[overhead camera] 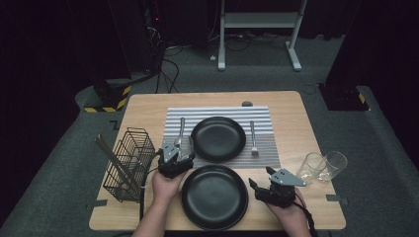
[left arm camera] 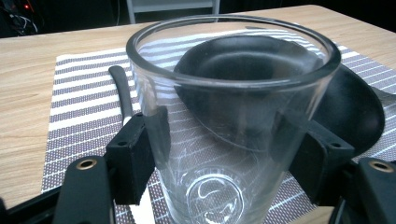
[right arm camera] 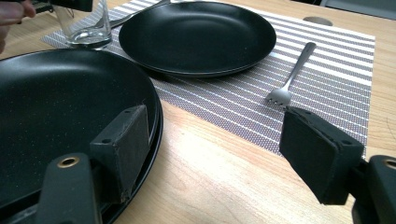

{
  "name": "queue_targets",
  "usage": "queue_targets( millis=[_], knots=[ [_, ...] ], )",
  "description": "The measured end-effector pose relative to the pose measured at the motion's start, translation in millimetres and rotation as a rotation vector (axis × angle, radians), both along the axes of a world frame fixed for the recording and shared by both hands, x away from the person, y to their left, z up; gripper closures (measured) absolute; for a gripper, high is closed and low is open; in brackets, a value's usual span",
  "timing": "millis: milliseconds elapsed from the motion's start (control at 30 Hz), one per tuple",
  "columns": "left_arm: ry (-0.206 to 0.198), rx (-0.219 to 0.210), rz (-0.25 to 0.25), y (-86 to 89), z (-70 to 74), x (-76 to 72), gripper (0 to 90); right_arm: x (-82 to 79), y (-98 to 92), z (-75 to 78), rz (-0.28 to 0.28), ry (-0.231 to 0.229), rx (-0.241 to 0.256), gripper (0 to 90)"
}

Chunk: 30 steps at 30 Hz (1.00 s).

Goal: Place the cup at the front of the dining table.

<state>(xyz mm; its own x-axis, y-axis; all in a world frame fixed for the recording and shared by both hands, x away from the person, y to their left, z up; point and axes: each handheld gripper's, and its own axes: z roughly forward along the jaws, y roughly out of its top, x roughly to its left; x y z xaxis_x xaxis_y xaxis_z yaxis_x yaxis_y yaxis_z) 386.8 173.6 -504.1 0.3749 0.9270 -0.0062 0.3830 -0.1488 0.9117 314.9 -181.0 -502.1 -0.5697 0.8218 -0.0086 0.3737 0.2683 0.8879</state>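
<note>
Left gripper (left arm camera: 224, 161) clamps glass (left arm camera: 229, 116) on striped mat (overhead camera: 262, 148) left edge, glass base cut off | right gripper (right arm camera: 215, 154) jaws spread, beside near plate (overhead camera: 214, 196) | far plate (overhead camera: 218, 138) | fork (overhead camera: 254, 138) right | spoon (overhead camera: 181, 129) partly hidden

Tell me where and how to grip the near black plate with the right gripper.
Take the near black plate by its raised right rim, coming in low from the right along the table. The right gripper already stands open there, one jaw at the rim; the flat centre offers nothing to pinch.
</note>
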Motion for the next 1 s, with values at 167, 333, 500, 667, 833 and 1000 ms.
queue_targets(
  millis=[167,333,500,667,833,1000],
  knots=[
    [0.007,-0.004,0.018,-0.8,-3.1,4.8,30.6,-1.6,2.1,-1.4,0.001,0.009,0.005,24.3],
    [0.015,0.003,0.028,-1.5,-6.2,7.5,30.6,-2.0,2.0,-1.8,-0.001,0.018,0.014,24.4],
    [0.012,0.017,0.027,-2.6,-6.6,6.5,30.5,-1.2,0.6,-2.0,-0.002,0.023,0.025,24.8],
    [0.014,0.055,0.024,-4.5,-6.4,3.2,30.3,-1.9,1.7,-2.4,0.003,0.026,0.024,24.9],
    [0.022,0.078,0.018,-3.6,-6.7,1.4,29.8,-2.0,0.8,-2.1,0.001,0.025,0.027,25.4],
    [0.059,0.135,0.022,-5.9,-9.9,-0.5,28.6,-3.0,-0.5,-0.9,0.001,0.021,0.03,25.5]
  ],
)
